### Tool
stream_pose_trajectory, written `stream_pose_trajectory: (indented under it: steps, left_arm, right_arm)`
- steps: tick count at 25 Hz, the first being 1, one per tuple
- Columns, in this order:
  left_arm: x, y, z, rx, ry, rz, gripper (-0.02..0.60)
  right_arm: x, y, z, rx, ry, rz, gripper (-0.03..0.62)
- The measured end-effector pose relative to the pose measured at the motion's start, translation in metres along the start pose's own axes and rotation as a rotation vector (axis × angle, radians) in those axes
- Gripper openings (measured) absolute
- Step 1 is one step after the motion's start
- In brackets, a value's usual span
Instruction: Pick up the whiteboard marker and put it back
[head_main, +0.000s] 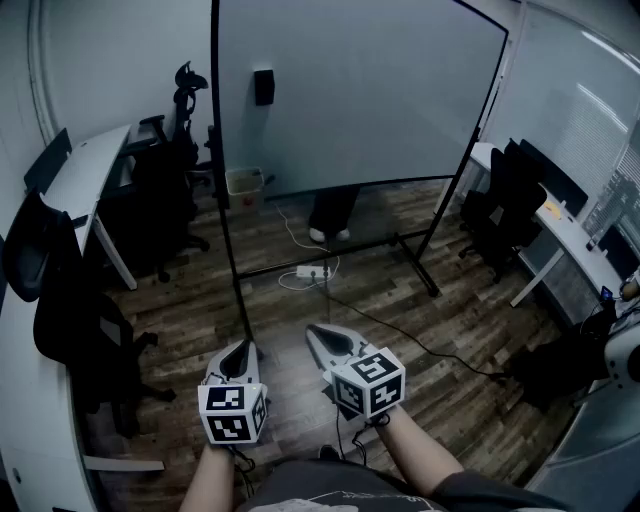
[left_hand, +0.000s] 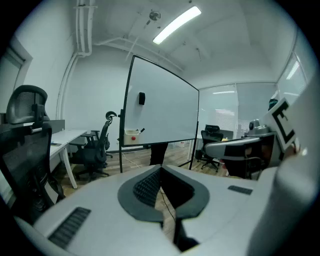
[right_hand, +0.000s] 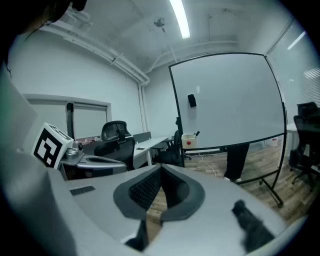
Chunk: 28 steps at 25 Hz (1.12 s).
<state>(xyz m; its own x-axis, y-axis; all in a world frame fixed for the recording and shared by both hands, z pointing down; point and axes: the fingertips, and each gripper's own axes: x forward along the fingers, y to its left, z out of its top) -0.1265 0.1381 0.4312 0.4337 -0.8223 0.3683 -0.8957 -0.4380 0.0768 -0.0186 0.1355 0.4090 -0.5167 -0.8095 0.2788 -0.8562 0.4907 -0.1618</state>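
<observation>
The whiteboard (head_main: 350, 90) stands on its black frame a few steps ahead. A small beige tray (head_main: 244, 182) hangs at its lower left corner. A dark marker (left_hand: 142, 131) (right_hand: 197, 134) pokes out of that tray (left_hand: 131, 136) (right_hand: 189, 141). A black eraser (head_main: 264, 87) sticks to the board. My left gripper (head_main: 240, 355) (left_hand: 161, 168) and right gripper (head_main: 322, 335) (right_hand: 161, 168) are held low in front of the body, side by side, far from the board. Both are shut with nothing between the jaws.
A person's legs (head_main: 333, 212) show behind the board. A power strip (head_main: 312, 271) and cables lie on the wood floor by the stand's foot. Desks (head_main: 85, 170) and black office chairs (head_main: 165, 200) line the left; more chairs (head_main: 505, 205) stand at right.
</observation>
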Motion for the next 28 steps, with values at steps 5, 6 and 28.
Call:
stream_pose_trajectory:
  steps: [5,6,28]
  left_arm:
    - [-0.003,0.002,-0.001,0.001,-0.004,-0.013,0.014]
    - [-0.004,0.003,-0.001,0.002,-0.004,-0.017,0.014]
    - [-0.009,0.041,-0.010,0.000,-0.003,-0.085,0.014]
  right_arm:
    - [0.004,0.006,-0.009,0.002,0.012,0.007,0.023]
    - [0.005,0.006,-0.010,0.004,0.013,-0.001,0.022]
    - [0.036,0.040,-0.017,0.015,-0.019,-0.087,0.025]
